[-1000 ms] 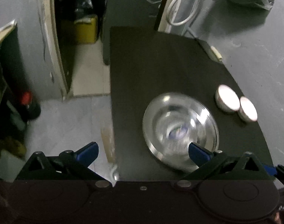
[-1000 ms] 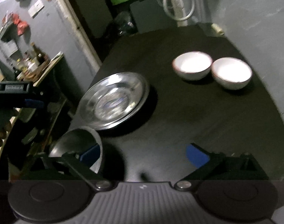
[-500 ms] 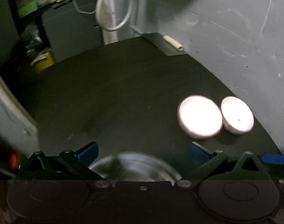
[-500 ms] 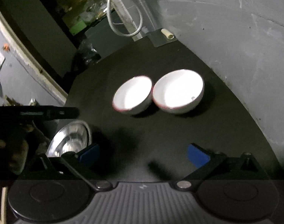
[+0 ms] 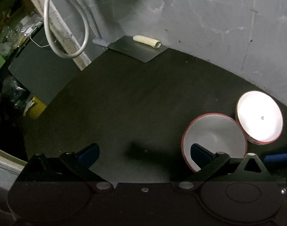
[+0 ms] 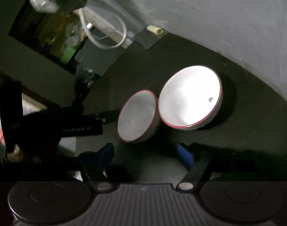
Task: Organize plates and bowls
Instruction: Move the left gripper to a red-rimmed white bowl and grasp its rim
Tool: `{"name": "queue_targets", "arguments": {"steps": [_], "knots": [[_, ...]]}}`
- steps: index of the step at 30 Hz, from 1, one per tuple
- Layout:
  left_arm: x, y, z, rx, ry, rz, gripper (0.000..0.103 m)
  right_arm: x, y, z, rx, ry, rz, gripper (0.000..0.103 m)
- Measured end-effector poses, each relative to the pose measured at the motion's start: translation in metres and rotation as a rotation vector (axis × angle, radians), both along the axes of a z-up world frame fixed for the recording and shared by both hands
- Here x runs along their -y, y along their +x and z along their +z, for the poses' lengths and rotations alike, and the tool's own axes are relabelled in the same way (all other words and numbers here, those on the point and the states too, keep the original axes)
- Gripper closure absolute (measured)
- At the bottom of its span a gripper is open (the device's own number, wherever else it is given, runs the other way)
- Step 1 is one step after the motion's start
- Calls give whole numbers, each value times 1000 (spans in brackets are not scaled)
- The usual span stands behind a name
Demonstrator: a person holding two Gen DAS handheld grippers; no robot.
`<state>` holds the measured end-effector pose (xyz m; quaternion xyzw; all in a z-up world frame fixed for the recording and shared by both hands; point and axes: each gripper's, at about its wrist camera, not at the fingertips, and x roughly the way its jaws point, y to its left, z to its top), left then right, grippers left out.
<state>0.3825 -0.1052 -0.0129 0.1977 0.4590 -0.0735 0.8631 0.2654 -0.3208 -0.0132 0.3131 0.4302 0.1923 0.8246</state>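
Note:
Two white bowls with red rims stand side by side on the dark table (image 5: 124, 98). The nearer bowl (image 5: 216, 133) (image 6: 137, 114) is in shadow. The farther bowl (image 5: 260, 118) (image 6: 190, 96) is brightly lit. My left gripper (image 5: 143, 154) is open, its right finger over the near bowl's rim. My right gripper (image 6: 145, 154) is open, just short of both bowls. The left gripper's body (image 6: 49, 128) shows at the left of the right wrist view. No steel plate is in view.
A grey wall (image 5: 200, 15) borders the table at the back and right. A flat metal sheet (image 5: 137, 49) with a pale roll (image 5: 147, 41) lies at the far corner. A white hose loop (image 5: 66, 28) hangs by a post. Clutter fills the dark space on the left.
Both grippers moved forward and right toward the two bowls. The steel plate has dropped out of both views. The bowls now appear much closer.

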Motion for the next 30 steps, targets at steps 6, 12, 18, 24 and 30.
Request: {"name": "queue_targets", "arguments": {"steps": [6,12,18,24,30], "knots": [[1,6,-5,-77,-38,25,17,-1,15,-8,-28,41,-64,49],[4,2,-9,-149,-114,-18,52,-2,16,-12,-52,73,-79,59],[9,2,-14,-181,-163,-13,82,-7,20,-17,-66,76,-99,66],[7,-2,-15,-185,-184,-15,89,-10,18,-17,-48,57,-95,76],[-1,-14,-10,-173,-227,-35,91,-11,15,-15,-37,29,-85,79]]}}
